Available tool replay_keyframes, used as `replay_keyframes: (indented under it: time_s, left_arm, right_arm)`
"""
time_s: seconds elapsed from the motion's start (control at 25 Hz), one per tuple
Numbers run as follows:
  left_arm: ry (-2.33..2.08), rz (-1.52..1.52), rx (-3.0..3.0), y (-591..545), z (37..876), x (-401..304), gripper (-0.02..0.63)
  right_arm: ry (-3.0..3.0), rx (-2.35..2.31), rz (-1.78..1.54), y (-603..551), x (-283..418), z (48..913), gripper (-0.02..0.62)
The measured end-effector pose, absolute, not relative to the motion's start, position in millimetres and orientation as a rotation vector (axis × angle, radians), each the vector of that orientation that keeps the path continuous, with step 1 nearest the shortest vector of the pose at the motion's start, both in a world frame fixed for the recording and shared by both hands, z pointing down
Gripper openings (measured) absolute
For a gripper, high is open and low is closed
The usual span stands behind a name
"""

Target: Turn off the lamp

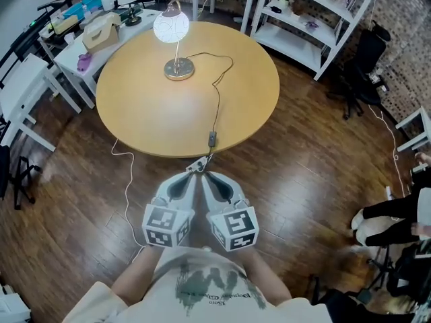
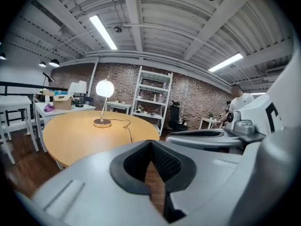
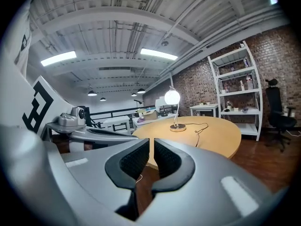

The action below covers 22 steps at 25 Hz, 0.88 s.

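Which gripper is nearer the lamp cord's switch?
Right, narrowly. The right gripper is short of the table edge, in line with the cord switch; the left gripper is beside it, further left.

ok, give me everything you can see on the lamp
The lamp is on: white globe shade glowing, on a thin curved metal stem rising from a round shiny base. It stands upright on the round wooden table, far side. Its thin cord trails over the tabletop to an inline switch near the near edge.
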State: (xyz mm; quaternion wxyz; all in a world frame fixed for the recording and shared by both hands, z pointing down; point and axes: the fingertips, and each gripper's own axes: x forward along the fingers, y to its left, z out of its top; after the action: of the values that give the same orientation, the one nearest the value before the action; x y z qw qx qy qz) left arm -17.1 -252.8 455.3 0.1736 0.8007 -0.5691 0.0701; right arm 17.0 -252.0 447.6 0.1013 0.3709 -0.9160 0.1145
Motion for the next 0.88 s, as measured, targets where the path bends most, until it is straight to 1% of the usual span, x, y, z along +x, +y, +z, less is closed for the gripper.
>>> replay_keyframes:
  time_s: [0.44,0.88]
  left_arm:
    - [-1.480,0.206,2.320,-341.3,465.2,-46.8,-0.005]
    - [-1.379,0.249,2.331,-386.3,493.0,-74.6,-0.006]
  right_arm:
    - [-2.600,1.229,0.390,-341.3,-10.2,465.2,0.029]
    - [-2.415,1.349,0.431,-394.4,-10.8,516.8,0.038]
